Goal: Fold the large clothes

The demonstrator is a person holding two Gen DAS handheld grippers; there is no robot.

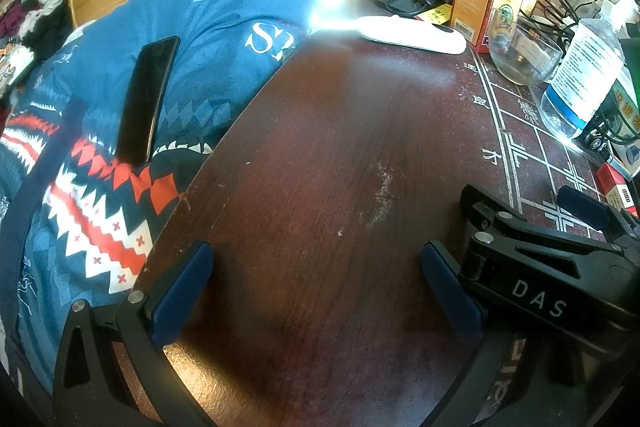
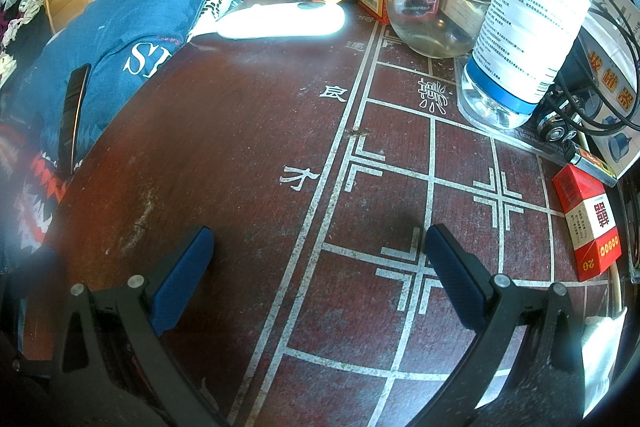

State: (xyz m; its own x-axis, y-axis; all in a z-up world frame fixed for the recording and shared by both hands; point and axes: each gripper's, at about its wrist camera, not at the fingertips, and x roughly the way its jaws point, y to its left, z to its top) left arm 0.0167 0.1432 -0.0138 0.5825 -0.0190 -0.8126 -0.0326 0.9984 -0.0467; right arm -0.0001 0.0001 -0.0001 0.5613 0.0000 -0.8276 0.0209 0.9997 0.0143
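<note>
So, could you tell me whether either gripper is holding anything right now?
Nothing is held: the left gripper and right gripper are both open above the table.

Scuffed dark wood table [image 1: 320,167], clear glass bowl [image 2: 434,15], cloth bedding [image 1: 208,27]

Left gripper [image 1: 316,287] and right gripper [image 2: 318,275]: black frames, silver screws, blue pads; white "DAS" lettering

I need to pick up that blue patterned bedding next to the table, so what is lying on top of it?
A black phone lies flat on the blue patterned bedding, near the table edge. Whatever is under the bedding is covered.
</note>
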